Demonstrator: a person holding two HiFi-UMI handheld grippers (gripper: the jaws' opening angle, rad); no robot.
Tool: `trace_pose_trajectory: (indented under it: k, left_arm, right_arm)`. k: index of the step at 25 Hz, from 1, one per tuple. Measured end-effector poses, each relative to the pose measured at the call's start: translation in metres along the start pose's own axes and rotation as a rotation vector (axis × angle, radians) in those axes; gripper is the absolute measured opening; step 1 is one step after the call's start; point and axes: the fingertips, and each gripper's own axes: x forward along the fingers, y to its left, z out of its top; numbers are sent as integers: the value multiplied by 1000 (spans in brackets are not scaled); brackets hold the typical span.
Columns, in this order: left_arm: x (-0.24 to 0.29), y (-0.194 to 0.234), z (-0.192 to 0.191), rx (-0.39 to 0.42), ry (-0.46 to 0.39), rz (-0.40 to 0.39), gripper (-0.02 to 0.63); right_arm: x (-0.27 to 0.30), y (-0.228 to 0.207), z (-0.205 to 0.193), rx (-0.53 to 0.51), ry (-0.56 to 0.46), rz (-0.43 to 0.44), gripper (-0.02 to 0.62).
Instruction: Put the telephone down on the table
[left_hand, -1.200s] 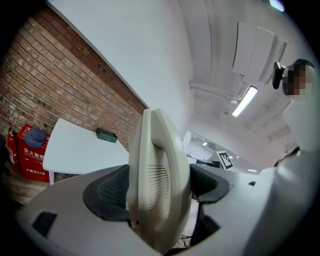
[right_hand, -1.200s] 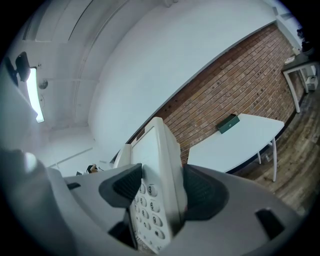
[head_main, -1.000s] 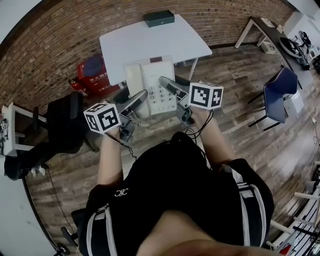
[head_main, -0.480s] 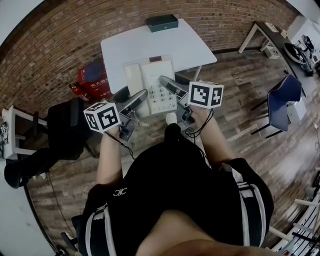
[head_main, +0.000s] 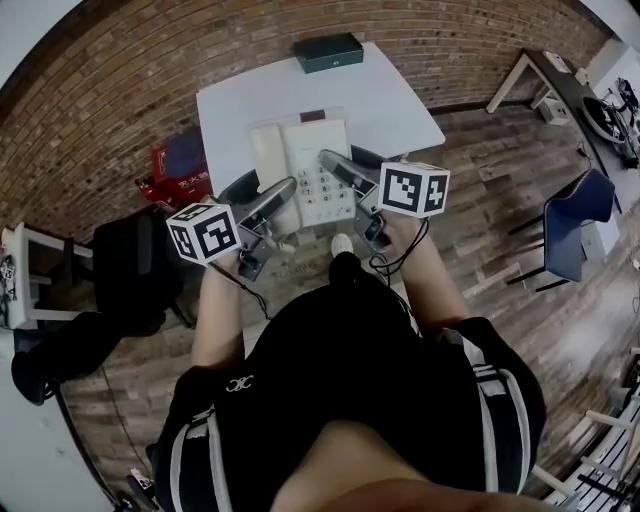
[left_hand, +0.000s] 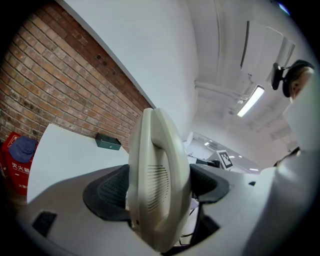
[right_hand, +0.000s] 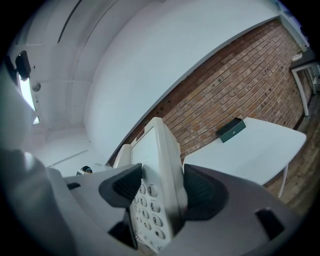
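A cream desk telephone (head_main: 305, 165) with handset and keypad is held in the air between both grippers, near the front edge of the white table (head_main: 400, 100). My left gripper (head_main: 282, 192) is shut on the telephone's left side, where its handset (left_hand: 157, 177) fills the gap between the black pads (left_hand: 107, 192). My right gripper (head_main: 333, 165) is shut on the telephone's right edge (right_hand: 160, 185), with the number keys (right_hand: 147, 212) showing beside the pads.
A dark green box (head_main: 328, 52) lies at the table's far edge against the brick wall. A red bag (head_main: 180, 165) and a black chair (head_main: 130, 265) stand left of the table. A blue chair (head_main: 568, 225) is at the right on the wooden floor.
The grippers and telephone keep their place in view while the table and room have shifted slightly; the table lies a bit nearer beneath the telephone.
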Motion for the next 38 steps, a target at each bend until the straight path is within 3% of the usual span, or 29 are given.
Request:
trace_pose_trajectory:
  k: [24, 30, 38]
  left_arm:
    - [201, 152, 105, -127, 77, 80, 373]
    - [224, 196, 108, -195, 113, 97, 373]
    - [244, 261, 88, -289, 188, 102, 373]
  right_arm:
    - [142, -201, 132, 128, 140, 5, 224]
    - [178, -236, 133, 165, 191, -20, 224]
    - [222, -284, 100, 250, 259, -81, 224]
